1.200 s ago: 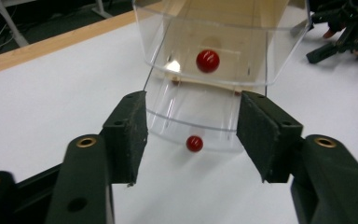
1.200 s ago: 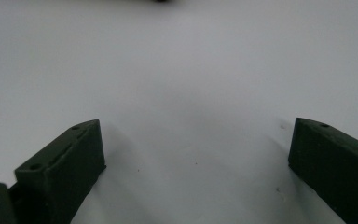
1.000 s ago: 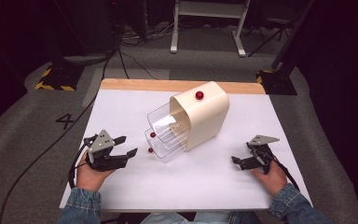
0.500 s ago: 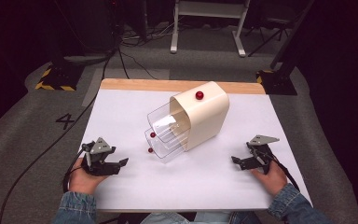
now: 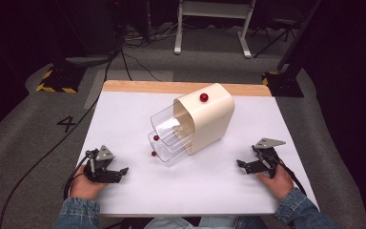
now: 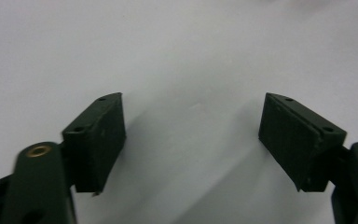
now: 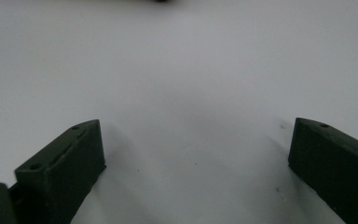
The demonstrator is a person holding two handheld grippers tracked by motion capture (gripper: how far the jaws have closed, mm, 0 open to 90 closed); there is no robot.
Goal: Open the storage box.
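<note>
Cream drawer unit (image 5: 208, 121), mid counter (image 5: 124, 109), two clear drawers pulled out; left tool (image 5: 116, 172) just opened wide, empty, near-left; right tool (image 5: 246, 165) wide apart, empty, near-right

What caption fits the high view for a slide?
Cream drawer box with clear drawers pulled out, between open left tongs and right tongs.

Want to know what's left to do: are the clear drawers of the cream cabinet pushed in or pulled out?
Pulled out. Both clear drawers stick out well past the front of the cream cabinet, their red knobs toward the person.
</note>
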